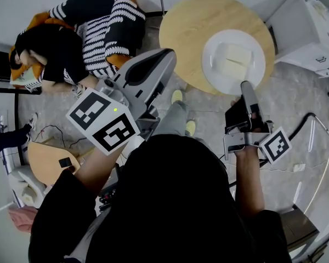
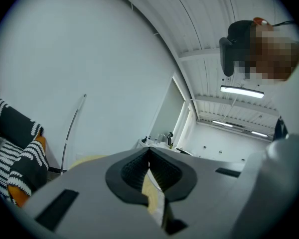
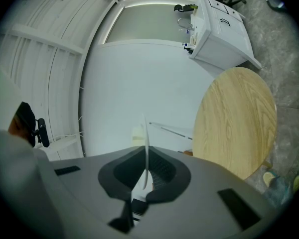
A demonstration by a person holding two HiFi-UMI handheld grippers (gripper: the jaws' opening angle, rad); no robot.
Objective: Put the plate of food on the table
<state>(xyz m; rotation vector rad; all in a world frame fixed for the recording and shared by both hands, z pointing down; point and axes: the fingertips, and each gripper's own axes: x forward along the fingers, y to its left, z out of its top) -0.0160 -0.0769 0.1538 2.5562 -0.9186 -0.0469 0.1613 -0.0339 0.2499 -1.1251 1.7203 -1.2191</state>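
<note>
A white plate [image 1: 213, 49] carrying pale yellow slabs of food [image 1: 233, 62] hangs over the right part of the round wooden table [image 1: 189, 26]. My right gripper [image 1: 245, 86] is shut on the plate's near rim. In the right gripper view the plate [image 3: 145, 133] shows edge-on as a thin white line pinched between the pads, with the table [image 3: 234, 121] to the right. My left gripper [image 1: 165, 57] is raised close to the head camera, left of the table. Its pads meet and hold nothing in the left gripper view [image 2: 149, 153].
A person lies on a striped sofa [image 1: 107, 29] at the upper left. A white cabinet [image 1: 307, 32] stands right of the table. A small wooden stool [image 1: 46, 160] sits at the lower left. Yellow shoes [image 1: 177, 96] are near the table's base, and cables run across the floor.
</note>
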